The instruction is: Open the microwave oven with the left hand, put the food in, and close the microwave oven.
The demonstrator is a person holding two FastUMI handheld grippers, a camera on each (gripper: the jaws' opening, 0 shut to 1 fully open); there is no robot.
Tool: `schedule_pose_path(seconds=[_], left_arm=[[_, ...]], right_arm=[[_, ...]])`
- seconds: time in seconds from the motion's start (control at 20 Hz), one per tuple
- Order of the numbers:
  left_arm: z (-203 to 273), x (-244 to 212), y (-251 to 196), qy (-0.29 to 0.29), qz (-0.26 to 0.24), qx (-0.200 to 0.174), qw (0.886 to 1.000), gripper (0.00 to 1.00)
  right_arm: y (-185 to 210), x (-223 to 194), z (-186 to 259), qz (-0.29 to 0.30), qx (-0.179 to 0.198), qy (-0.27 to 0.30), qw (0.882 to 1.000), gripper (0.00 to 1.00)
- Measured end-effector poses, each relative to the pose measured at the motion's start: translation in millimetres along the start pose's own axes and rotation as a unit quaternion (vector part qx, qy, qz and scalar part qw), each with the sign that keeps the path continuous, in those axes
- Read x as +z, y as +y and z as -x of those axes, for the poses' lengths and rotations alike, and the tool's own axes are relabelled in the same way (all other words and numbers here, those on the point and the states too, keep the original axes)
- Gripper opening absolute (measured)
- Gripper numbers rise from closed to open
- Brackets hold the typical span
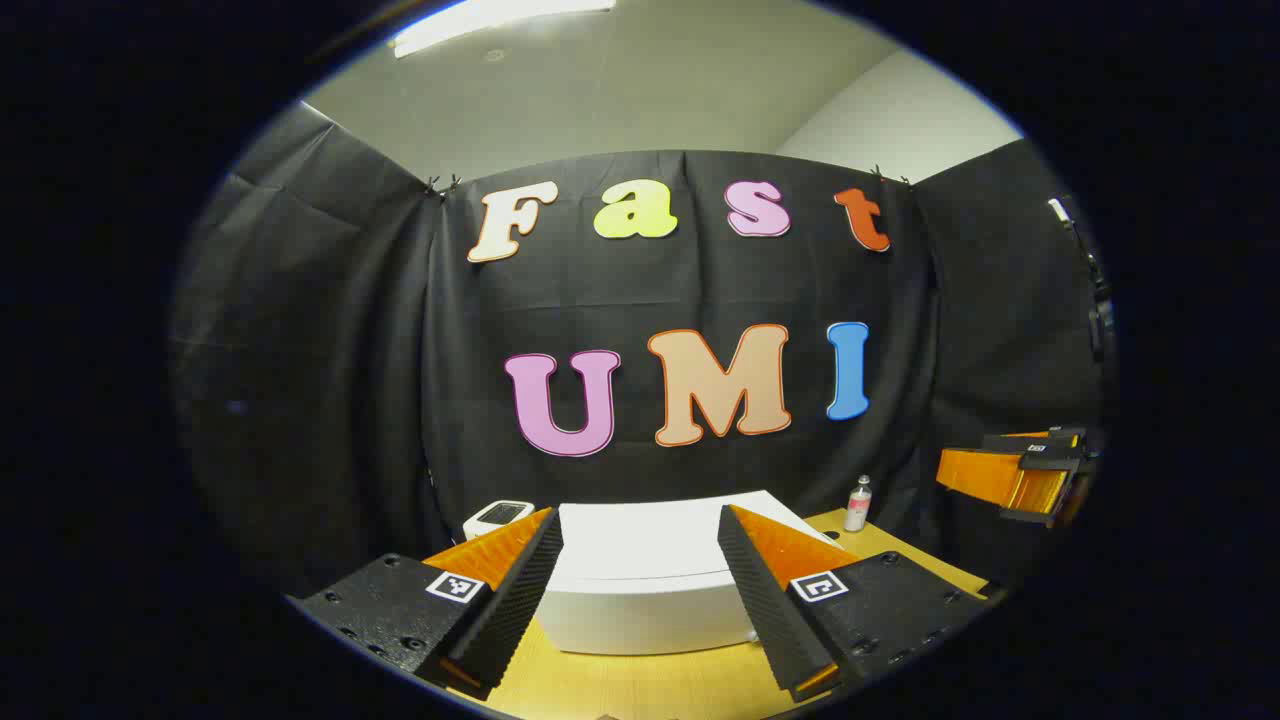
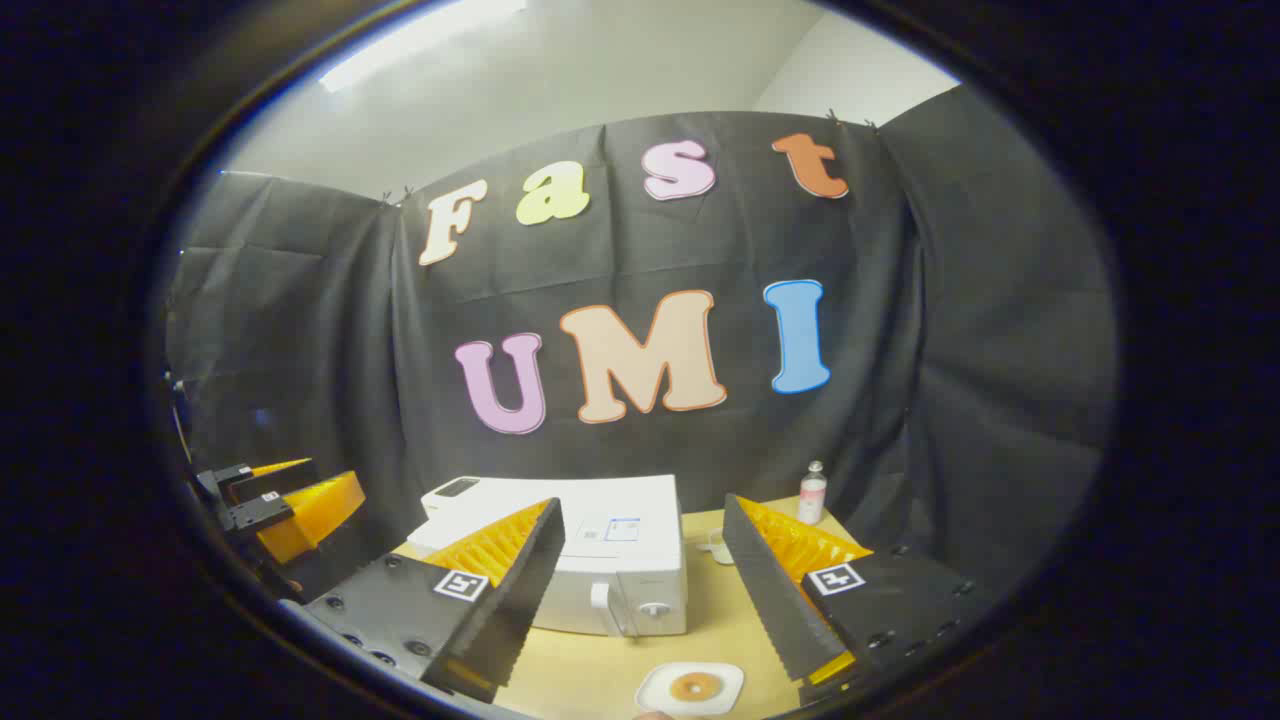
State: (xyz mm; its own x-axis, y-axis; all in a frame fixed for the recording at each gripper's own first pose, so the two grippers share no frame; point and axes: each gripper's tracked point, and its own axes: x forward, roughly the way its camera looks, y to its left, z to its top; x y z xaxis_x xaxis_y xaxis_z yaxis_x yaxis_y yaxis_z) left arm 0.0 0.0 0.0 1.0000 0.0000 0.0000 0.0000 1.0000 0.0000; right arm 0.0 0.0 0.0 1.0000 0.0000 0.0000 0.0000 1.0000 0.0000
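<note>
Your left gripper (image 1: 640, 590) hangs above the tabletop (image 1: 650, 685) with its fingers spread wide and nothing between them. Looking along it in the left gripper view, the white microwave oven (image 1: 650, 575) sits straight ahead, its top and curved front showing in the gap between the two fingers. The door looks closed from here. A small white device with a dark screen (image 1: 498, 516) lies at the microwave's far left corner, close to the black cloth wall. A small clear bottle with a pale label (image 1: 858, 504) stands upright near the tabletop's back edge, off to the right of the microwave and apart from it. Farther right, your other gripper floats in the air at about the height of the microwave's top.

Your right gripper (image 2: 640, 600) is likewise released, fingers wide apart and empty, held above the tabletop's front part. In the right gripper view the microwave oven (image 2: 600, 560) stands toward the back of the tabletop (image 2: 600, 680), with its handle and a round knob (image 2: 652, 608) facing you on its right front side. The food, a round brown piece on a white plate (image 2: 690, 687), rests on the tabletop near the front edge, in front of the microwave and clear of it. The bottle (image 2: 812, 493) stands by the back edge. A small pale object (image 2: 718, 546) lies just right of the microwave; you cannot tell what it is.
</note>
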Motion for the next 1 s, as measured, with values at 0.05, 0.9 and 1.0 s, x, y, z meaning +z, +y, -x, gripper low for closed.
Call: schedule_pose_path(seconds=[0.05,0.9,1.0], left_arm=[[2.8,-1.4,-3.2,0.002,-0.001,-0.003,1.000,0.95],[0.8,-8.5,-28.2,0.024,0.050,0.039,0.998,0.96],[0.0,-20.0,-27.9,0.040,0.057,0.047,0.996,0.96]], right_arm=[[-5.5,-1.6,4.0,0.004,-0.009,0.003,1.000,0.93],[-56.9,-2.6,-5.1,0.016,-0.017,0.019,1.000,0.99],[-62.3,-3.7,-7.4,0.014,-0.018,0.021,1.000,0.99]])
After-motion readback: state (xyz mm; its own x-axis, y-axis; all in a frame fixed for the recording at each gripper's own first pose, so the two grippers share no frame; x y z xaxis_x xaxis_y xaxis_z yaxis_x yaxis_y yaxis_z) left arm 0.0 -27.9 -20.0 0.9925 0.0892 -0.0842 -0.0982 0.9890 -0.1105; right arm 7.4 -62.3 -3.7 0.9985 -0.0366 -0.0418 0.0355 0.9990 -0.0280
